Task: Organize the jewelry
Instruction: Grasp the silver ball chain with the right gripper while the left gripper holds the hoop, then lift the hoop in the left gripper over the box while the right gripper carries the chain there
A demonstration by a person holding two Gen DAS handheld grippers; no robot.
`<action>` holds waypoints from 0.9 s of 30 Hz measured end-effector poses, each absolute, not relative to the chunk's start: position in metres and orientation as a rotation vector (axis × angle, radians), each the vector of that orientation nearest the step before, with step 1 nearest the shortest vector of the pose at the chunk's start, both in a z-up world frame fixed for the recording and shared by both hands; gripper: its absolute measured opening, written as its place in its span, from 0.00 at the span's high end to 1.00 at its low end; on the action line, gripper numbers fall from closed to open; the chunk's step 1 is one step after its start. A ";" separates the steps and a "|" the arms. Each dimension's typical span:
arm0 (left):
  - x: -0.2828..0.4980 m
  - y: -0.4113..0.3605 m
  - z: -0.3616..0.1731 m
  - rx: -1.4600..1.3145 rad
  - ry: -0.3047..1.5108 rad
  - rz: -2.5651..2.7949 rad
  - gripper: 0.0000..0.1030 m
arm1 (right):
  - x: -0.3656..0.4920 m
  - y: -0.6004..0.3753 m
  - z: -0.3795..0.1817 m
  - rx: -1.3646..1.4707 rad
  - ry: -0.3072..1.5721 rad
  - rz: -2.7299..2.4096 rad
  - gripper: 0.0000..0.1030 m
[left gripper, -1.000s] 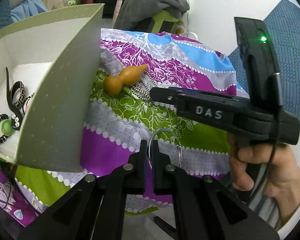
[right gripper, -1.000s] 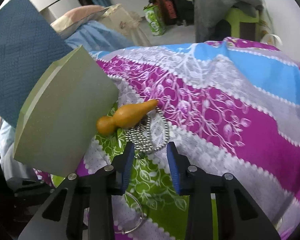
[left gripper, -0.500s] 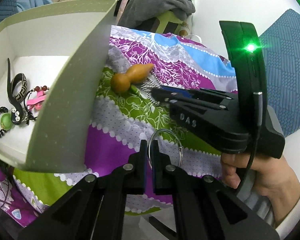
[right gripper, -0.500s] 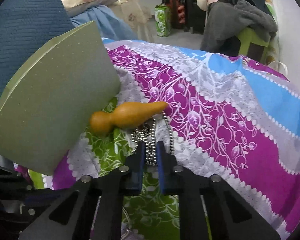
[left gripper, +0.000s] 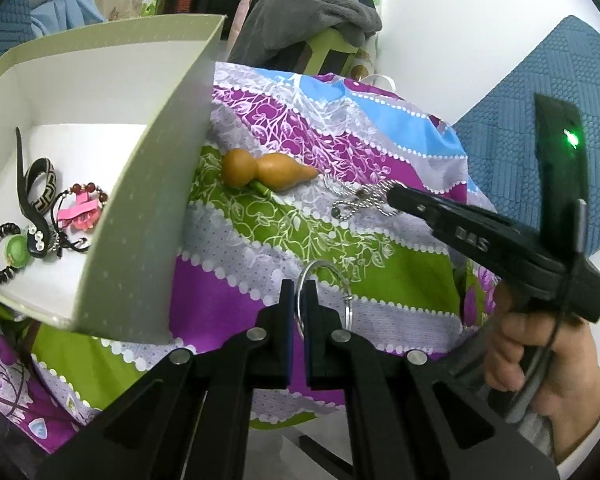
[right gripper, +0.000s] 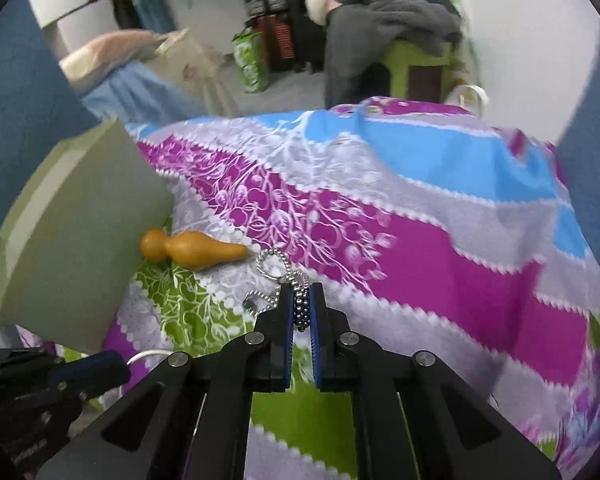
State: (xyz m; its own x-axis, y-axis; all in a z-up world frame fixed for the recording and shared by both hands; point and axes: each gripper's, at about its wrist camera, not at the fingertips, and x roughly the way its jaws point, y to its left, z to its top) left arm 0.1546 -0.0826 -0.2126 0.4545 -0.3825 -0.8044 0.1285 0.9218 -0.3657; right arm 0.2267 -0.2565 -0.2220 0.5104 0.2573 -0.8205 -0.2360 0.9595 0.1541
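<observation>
The right gripper [right gripper: 301, 312] has its fingers pressed together on a bunch of silver ball-chain necklace [right gripper: 300, 300], with the beads packed between the blue pads and loose loops trailing off the fingertips toward the smooth orange gourd-shaped pendant [right gripper: 192, 250] lying beyond and to their left on the bright floral cloth [right gripper: 420, 240]. The left gripper [left gripper: 299, 304] is clamped shut on a thin silver wire ring [left gripper: 328, 284], which stands up from between its tips.

The pale green cardboard box with a white inside [left gripper: 140, 208] sits to the left of both sets of fingers, already holding a pink clip [left gripper: 78, 210], a black coiled hair tie [left gripper: 0, 254] and a patterned band [left gripper: 40, 184].

From where I stand, the job now looks like carrying the chain over the box wall. I would lift it high enough that the dangling loops and the pendant, if it is attached, clear the rim, then move slowly so nothing swings or snags the cloth. The grip takes only part of the chain, so I would release it low inside.
</observation>
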 end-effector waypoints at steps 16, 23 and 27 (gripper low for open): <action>0.150 -0.092 -0.167 -0.209 0.976 -0.365 1.00 | 0.158 -0.271 -0.179 0.168 0.942 0.210 0.95; 0.147 -0.092 -0.172 -0.214 0.983 -0.399 1.00 | 0.156 -0.273 -0.187 0.159 0.954 0.189 0.95; 0.146 -0.095 -0.188 -0.196 1.035 -0.395 0.84 | 0.158 -0.279 -0.193 0.188 0.964 0.175 0.95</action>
